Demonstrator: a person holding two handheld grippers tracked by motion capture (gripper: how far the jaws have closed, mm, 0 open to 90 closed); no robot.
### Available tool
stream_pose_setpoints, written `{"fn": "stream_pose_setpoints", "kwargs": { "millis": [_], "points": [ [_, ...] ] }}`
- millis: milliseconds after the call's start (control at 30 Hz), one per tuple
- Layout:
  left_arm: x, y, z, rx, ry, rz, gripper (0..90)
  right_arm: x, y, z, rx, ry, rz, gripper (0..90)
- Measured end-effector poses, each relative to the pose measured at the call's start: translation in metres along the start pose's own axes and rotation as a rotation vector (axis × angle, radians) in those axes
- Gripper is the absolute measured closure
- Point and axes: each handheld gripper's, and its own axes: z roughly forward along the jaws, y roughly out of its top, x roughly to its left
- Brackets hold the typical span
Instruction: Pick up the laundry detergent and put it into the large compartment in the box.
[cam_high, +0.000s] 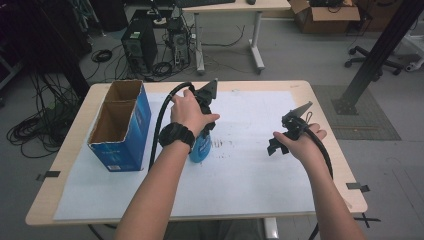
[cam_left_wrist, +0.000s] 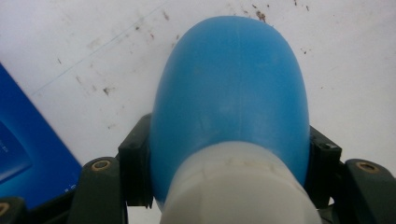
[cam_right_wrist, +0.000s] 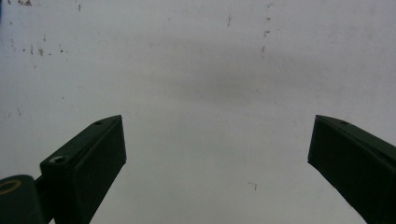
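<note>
A blue plastic bottle (cam_high: 201, 148) with a white neck stands on the white sheet near the table's middle. My left gripper (cam_high: 203, 134) comes down on it from above, under the hand with the black watch. In the left gripper view both black pads press the blue bottle (cam_left_wrist: 231, 88) at its shoulder, just below the white neck, so the left gripper (cam_left_wrist: 231, 163) is shut on it. My right gripper (cam_high: 274, 145) hovers over the sheet to the right. The right gripper (cam_right_wrist: 217, 149) has its jaws wide apart, with bare paper between them.
An open blue cardboard box (cam_high: 122, 125) stands at the table's left, close beside the bottle; its blue wall (cam_left_wrist: 28, 154) is just left of the jaws. The white sheet (cam_high: 250, 175) covers most of the wooden table (cam_high: 330, 125). Computers, cables and another desk lie beyond.
</note>
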Motion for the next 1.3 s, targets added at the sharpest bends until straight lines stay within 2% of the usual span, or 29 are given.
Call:
{"fn": "stream_pose_setpoints", "kwargs": {
  "millis": [533,667,900,1300],
  "points": [
    [0.0,0.0,-0.006,0.017,-0.006,0.0,37.1,0.0,0.0,-0.004,-0.007,-0.017,-0.009,4.3],
    [0.001,-0.001,-0.015,0.022,-0.01,-0.004,37.1,0.0,0.0,-0.004,-0.005,-0.016,-0.009,4.3],
    [0.006,-0.005,-0.032,0.003,-0.015,-0.02,37.1,0.001,0.0,-0.006,-0.004,-0.016,-0.006,4.3],
    [0.01,-0.009,-0.065,-0.008,-0.004,-0.02,37.1,0.003,-0.001,-0.009,-0.011,-0.006,-0.012,4.4]
  ]
}}
